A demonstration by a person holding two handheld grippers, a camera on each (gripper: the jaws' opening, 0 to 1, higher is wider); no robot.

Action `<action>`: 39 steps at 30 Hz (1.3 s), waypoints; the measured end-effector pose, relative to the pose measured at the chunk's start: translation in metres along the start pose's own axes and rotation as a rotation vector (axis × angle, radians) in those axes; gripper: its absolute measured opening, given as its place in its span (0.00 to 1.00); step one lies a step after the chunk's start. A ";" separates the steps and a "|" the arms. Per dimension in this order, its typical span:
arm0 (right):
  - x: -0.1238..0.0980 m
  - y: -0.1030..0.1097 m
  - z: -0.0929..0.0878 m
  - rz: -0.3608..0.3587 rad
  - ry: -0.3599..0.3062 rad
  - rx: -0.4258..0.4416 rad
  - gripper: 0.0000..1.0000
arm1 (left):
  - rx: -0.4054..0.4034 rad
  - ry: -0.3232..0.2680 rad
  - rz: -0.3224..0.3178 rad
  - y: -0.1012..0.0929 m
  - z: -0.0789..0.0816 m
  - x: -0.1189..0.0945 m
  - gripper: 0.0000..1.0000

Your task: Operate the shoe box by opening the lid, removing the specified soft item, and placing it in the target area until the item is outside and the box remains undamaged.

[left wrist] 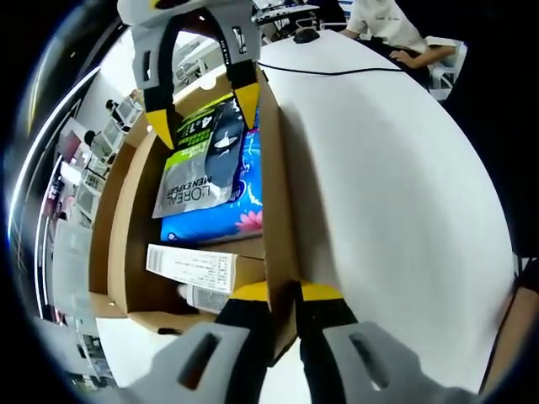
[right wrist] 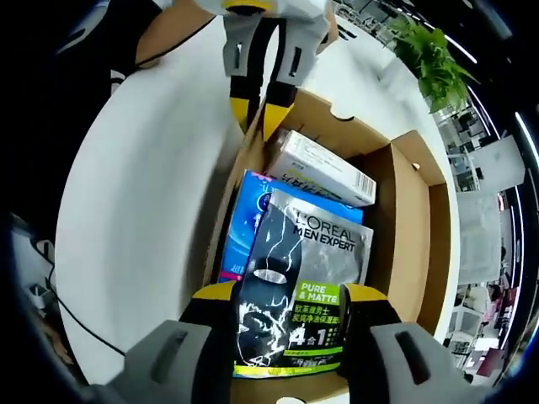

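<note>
White table (left wrist: pixel 396 185) under open shoe box (left wrist: pixel 118 244); left gripper (left wrist: pixel 284 295) pinches box wall; right gripper (right wrist: pixel 290 295) clamps pouch (right wrist: pixel 303 278).

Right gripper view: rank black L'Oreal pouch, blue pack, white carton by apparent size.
1. Black L'Oreal pouch, largest as seen, but nearest the camera, between the right gripper's jaws.
2. and 3. Blue pack and white carton: unsure. The pouch covers much of the pack, and the carton lies farther off.
</note>
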State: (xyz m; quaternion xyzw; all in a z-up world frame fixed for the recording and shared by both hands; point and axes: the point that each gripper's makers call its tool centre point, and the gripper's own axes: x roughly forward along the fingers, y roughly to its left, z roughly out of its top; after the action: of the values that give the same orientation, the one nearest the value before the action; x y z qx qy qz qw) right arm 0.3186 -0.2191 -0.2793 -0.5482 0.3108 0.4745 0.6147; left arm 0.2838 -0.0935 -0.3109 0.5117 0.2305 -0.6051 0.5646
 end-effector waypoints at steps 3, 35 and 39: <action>0.000 0.000 -0.001 -0.011 -0.002 0.026 0.48 | 0.000 0.001 0.000 0.001 0.000 0.000 0.09; -0.008 -0.006 -0.010 -0.448 0.033 0.051 0.32 | -0.005 0.037 -0.011 -0.002 -0.003 0.007 0.09; -0.017 -0.014 -0.008 -0.575 0.036 0.028 0.35 | -0.005 0.037 -0.011 -0.002 -0.003 0.007 0.09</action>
State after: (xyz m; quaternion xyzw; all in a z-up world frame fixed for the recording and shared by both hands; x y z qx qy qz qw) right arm 0.3265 -0.2308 -0.2605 -0.6137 0.1600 0.2664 0.7258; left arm 0.2840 -0.0935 -0.3183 0.5202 0.2453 -0.5982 0.5580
